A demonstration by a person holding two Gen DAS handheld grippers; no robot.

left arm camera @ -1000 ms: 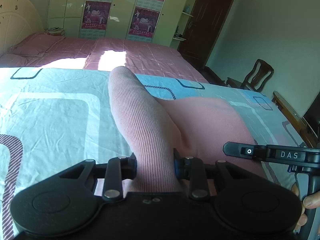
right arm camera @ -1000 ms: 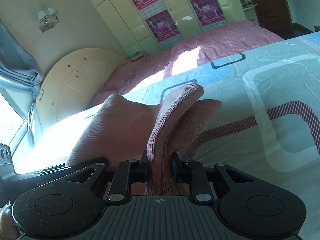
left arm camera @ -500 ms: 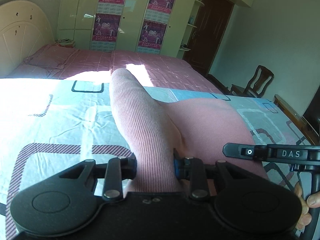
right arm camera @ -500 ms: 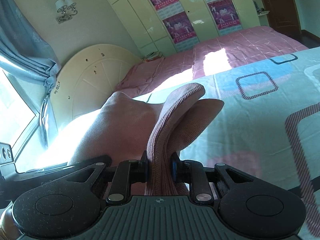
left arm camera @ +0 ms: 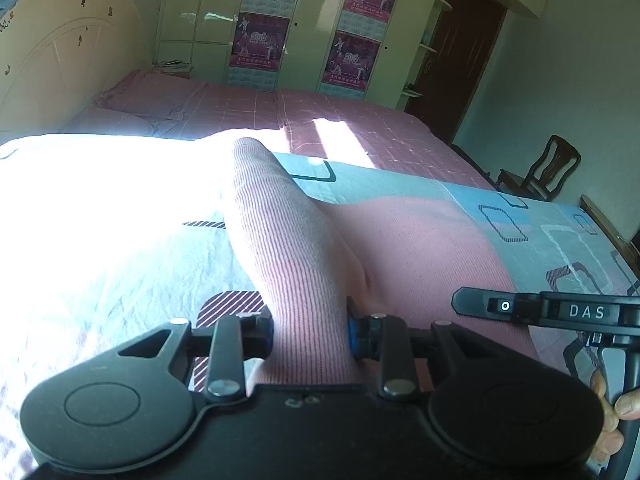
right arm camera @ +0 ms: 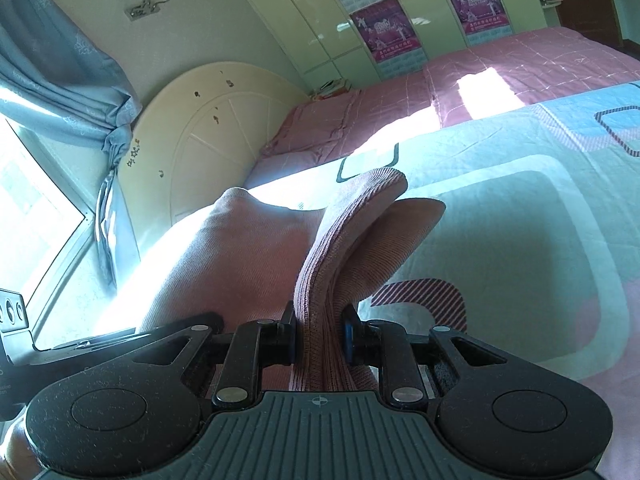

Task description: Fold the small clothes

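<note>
A small pink ribbed garment point(left arm camera: 304, 248) hangs stretched between both grippers above the patterned bedsheet point(left arm camera: 120, 264). My left gripper point(left arm camera: 310, 332) is shut on one ribbed edge, which stands up as a tall fold between the fingers. In the right wrist view my right gripper point(right arm camera: 318, 340) is shut on the other ribbed edge of the pink garment point(right arm camera: 344, 240), whose end curls forward over the sheet. The garment's body sags between the two hands. The right gripper's side point(left arm camera: 560, 312) and a hand's fingers point(left arm camera: 624, 404) show at the right of the left wrist view.
The light blue sheet point(right arm camera: 520, 220) with square outlines covers the near bed; strong sunlight washes out its left part. Beyond lie a pink quilt point(left arm camera: 280, 112), a cream headboard point(right arm camera: 208, 132), wardrobes with posters point(left arm camera: 260, 36), a dark door point(left arm camera: 464, 52) and a wooden chair point(left arm camera: 548, 172).
Both grippers have carried the garment sideways towards the headboard and the sunlit part of the bed. The grip on the pink fabric has stayed the same.
</note>
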